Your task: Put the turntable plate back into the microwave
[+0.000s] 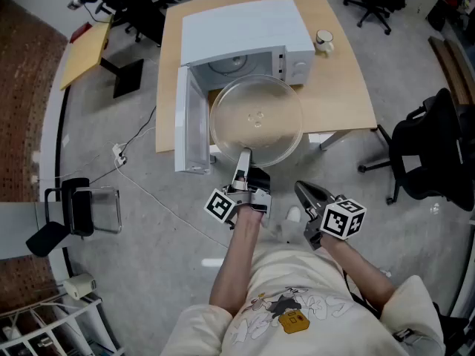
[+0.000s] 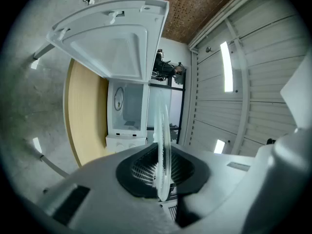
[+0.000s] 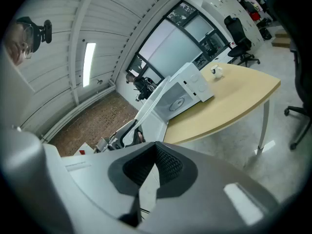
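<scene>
Turntable plate (image 1: 257,121): glass disc held in the air just before the open microwave (image 1: 245,28), not yet inside.
Left tongs (image 1: 243,160): clamped on the plate's near rim.
Right tongs (image 1: 300,190): closed, empty, apart from the plate.
Door (image 1: 189,124): swung fully open.
Progress: plate carried to the opening; insertion and seating in the cavity remained.

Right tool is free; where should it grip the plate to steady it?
Probably the plate by its near rim, just right of the left tool, coming from your side. It is thin and flat, so only its edge fits the jaws, and its far edge faces the microwave. Open the shut right tool first.
</scene>
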The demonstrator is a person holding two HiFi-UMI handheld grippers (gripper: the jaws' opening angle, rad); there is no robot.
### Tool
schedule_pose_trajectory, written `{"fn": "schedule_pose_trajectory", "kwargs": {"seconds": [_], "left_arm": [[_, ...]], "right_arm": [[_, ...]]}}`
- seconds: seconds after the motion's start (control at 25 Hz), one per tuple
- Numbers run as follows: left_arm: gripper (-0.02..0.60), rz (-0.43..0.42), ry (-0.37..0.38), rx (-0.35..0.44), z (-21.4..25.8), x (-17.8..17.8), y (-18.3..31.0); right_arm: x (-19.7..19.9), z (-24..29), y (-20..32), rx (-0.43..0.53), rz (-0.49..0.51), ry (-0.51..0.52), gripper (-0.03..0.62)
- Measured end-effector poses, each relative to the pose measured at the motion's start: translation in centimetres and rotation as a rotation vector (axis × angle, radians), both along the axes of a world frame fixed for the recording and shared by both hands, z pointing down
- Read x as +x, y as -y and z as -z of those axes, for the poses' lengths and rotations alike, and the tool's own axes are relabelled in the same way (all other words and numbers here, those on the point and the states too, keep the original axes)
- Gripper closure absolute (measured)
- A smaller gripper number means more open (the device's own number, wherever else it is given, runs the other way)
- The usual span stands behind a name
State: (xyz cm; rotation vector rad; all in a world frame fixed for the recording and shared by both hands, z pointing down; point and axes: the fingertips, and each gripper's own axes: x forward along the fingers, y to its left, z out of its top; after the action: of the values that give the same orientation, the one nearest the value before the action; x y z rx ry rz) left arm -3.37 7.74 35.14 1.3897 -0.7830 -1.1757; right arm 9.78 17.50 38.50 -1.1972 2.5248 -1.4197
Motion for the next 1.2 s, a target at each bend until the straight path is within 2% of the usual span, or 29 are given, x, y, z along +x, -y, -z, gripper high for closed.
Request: {"fn": "schedule_pose_trajectory", "kwargs": {"seconds": [0.48,0.72,0.8,0.88,0.92,0.96,1.0,1.12,1.2], "left_arm": [[0.552,0.005,0.011,-0.003,0.0,-0.5,-0.7],[0.551,0.015,0.020,-0.007,-0.2,-0.5,-0.9],[0.551,0.020,0.025,-0.014,-0.4,-0.3,-1.2],[0.551,0.025,0.031,-0.022,-0.7,-0.1,-1.4],[0.551,0.028,0.031,-0.025,-0.8,0.0,-1.5],[0.551,0.032,0.031,-0.029,-1.0,0.1,-1.6],[0.549,0.038,0.030,-0.031,-1.1,0.3,-1.7],[0.547,0.063,0.016,-0.030,-1.2,0.8,-1.5],[0.546,0.078,0.004,-0.032,-1.1,1.1,-1.2]], "right_arm": [[-0.9,-0.2,-1.0,-0.004,0.022,-0.009,0.589],[0.3,0.0,0.0,-0.006,-0.036,0.048,0.588],[0.9,-0.4,0.8,-0.021,-0.054,0.091,0.588],[1.4,-0.2,2.3,-0.033,-0.078,0.224,0.586],[1.7,0.1,3.1,-0.034,-0.090,0.299,0.544],[2.0,0.6,3.8,-0.029,-0.100,0.351,0.475],[2.3,1.1,4.4,-0.014,-0.105,0.374,0.448],[3.1,2.5,5.8,0.044,-0.092,0.363,0.437],[3.5,2.5,6.4,0.042,-0.083,0.363,0.436]]}}
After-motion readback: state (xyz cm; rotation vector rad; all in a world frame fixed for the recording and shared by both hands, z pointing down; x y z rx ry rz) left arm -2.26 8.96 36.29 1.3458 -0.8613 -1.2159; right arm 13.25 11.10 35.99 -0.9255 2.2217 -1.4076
